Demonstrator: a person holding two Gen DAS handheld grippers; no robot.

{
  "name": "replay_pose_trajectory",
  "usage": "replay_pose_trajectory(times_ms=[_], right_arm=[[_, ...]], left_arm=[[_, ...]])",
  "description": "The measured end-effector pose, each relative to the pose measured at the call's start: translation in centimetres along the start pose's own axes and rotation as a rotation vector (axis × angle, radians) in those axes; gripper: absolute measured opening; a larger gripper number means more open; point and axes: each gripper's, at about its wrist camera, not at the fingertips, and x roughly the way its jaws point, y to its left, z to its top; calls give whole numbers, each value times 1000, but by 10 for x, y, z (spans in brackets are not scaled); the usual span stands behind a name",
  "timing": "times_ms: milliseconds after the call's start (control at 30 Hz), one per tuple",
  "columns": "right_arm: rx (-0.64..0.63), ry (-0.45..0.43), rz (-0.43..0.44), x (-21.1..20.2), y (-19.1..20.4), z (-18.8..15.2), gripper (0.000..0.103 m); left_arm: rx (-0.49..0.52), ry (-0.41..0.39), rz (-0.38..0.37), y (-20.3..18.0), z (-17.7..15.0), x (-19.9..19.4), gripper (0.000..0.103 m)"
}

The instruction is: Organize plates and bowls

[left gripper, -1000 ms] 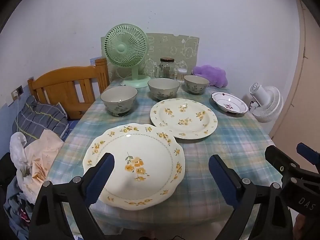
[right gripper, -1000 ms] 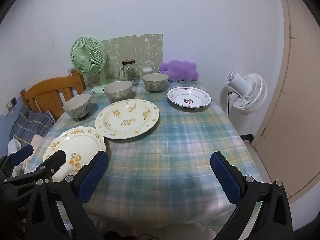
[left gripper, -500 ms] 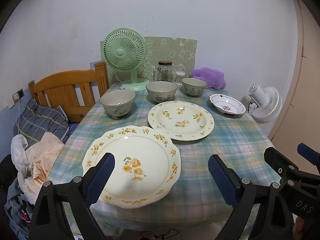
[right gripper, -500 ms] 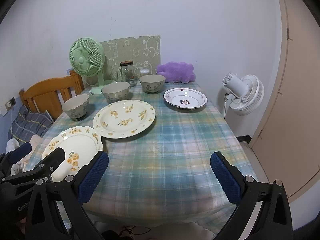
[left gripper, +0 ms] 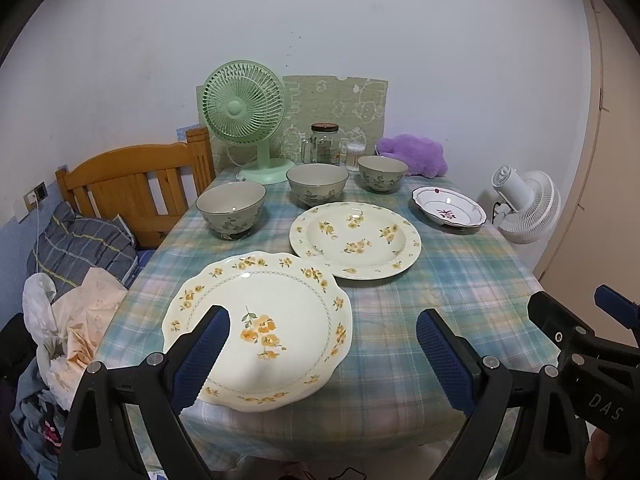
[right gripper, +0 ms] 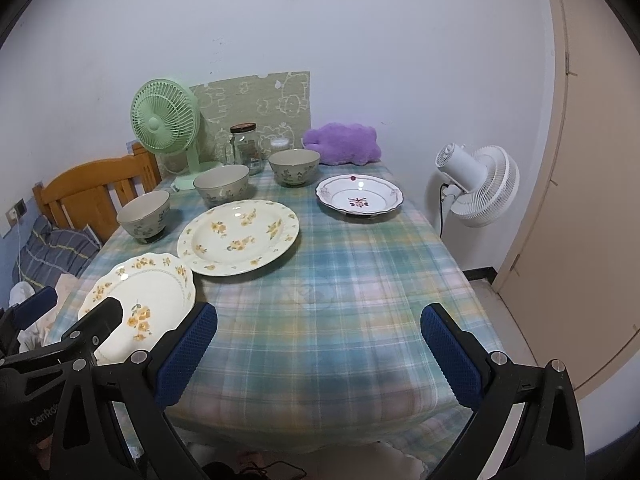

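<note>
A scalloped plate with yellow flowers point(left gripper: 260, 324) point(right gripper: 140, 300) lies at the near left of the plaid table. Behind it sits a round yellow-flowered plate point(left gripper: 356, 240) point(right gripper: 240, 236). A small white plate with a red motif point(left gripper: 448, 210) point(right gripper: 358, 198) rests at the far right. Three grey-green bowls stand in a row: left point(left gripper: 231, 213) point(right gripper: 144, 216), middle point(left gripper: 317, 183) point(right gripper: 221, 184), right point(left gripper: 382, 172) point(right gripper: 294, 166). My left gripper point(left gripper: 322, 344) hovers open over the near edge, above the scalloped plate. My right gripper point(right gripper: 318, 344) is open over bare cloth at the near right.
A green desk fan point(left gripper: 244, 120), a glass jar point(left gripper: 322, 146) and a purple plush point(left gripper: 412, 154) stand at the table's far end. A wooden chair point(left gripper: 132, 184) with piled clothes point(left gripper: 76, 292) is at left. A white fan point(right gripper: 476, 184) and a door point(right gripper: 580, 200) are right.
Both grippers have drawn back and risen slightly from the table, so the dishes look a little farther away. Nothing on the table has moved; both grippers stay open.
</note>
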Motion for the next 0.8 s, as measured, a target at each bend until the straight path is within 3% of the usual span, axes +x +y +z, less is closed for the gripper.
replay_pose_trajectory(times_ms=[800], right_arm=[[-17, 2, 4, -4, 3, -1, 103]], left_arm=[[-14, 12, 6, 1, -5, 1, 95]])
